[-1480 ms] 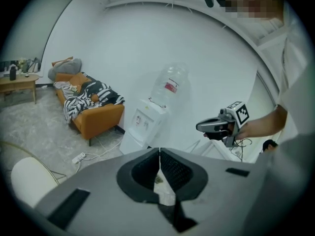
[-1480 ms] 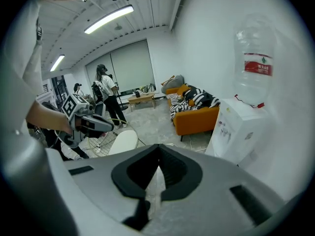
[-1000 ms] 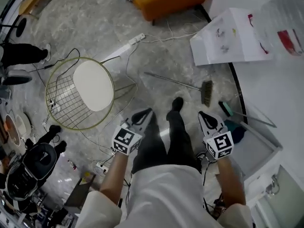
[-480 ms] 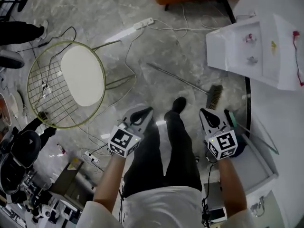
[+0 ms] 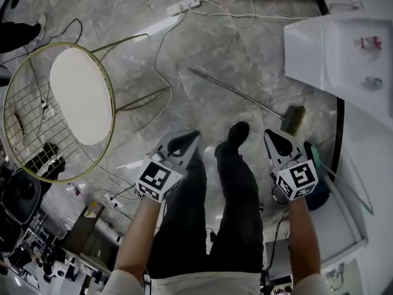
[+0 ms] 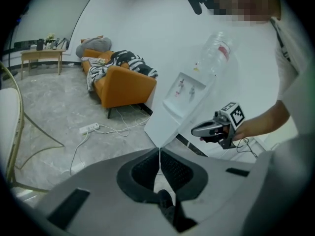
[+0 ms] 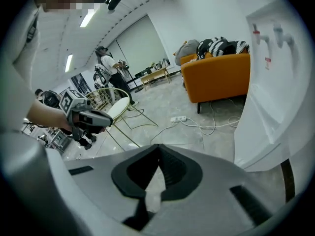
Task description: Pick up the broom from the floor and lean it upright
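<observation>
Head view: broom (image 5: 245,100), thin grey handle, brownish bristles, is seen flat on marble floor (image 5: 202,45) beyond the shoe (image 5: 238,131) | Left gripper view: left gripper (image 6: 159,154) is closed, empty | Right gripper view: right gripper (image 7: 158,151) is closed, empty.

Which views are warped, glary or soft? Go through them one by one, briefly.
Head view: fairly sharp, evenly lit; the polished floor shows pale glare near the broom. Left gripper view: fisheye bend tilts the water dispenser, corners vignetted black. Right gripper view: same bend and vignette; the right gripper looks soft up close.
</observation>
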